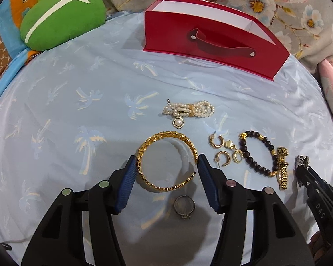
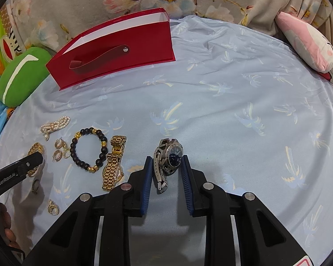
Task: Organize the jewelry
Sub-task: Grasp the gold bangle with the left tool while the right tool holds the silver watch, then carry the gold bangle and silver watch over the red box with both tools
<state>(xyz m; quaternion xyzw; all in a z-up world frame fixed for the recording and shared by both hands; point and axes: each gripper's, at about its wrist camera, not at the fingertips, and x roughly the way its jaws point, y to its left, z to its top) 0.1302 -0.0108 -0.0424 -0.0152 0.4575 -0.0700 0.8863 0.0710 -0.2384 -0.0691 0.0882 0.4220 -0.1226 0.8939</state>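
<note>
The right gripper [image 2: 166, 166] has its two blue pads on either side of the silver watch [image 2: 168, 157]; the pads sit right against the watch, so it looks pinched, though the watch may also rest on the blue cloth [image 2: 233, 115]. The left gripper [image 1: 166, 166] is spread wide around the gold bangle [image 1: 166, 161]; its pads are just beside the bangle's two sides and do not seem to press it yet.

A small ring [image 1: 184, 206] lies on the cloth between the left gripper's fingers; next to the bangle are the gold earrings [image 1: 225, 150], then the dark bead bracelet [image 1: 258, 153] and the gold watch [image 2: 113, 163], which touch each other; the pearl bracelet [image 1: 189, 109] lies a bit farther out; one more gold earring piece [image 2: 52, 208] lies apart, near the bottom of the right view.

The red box [image 1: 207, 37] stands open at the far end of the cloth, well apart from the jewelry; only white walls show inside, and its floor is hidden, so no piece can be seen in it.

The job looks like it is just starting; every piece in view is still on the cloth; all of them are left to put away.
</note>
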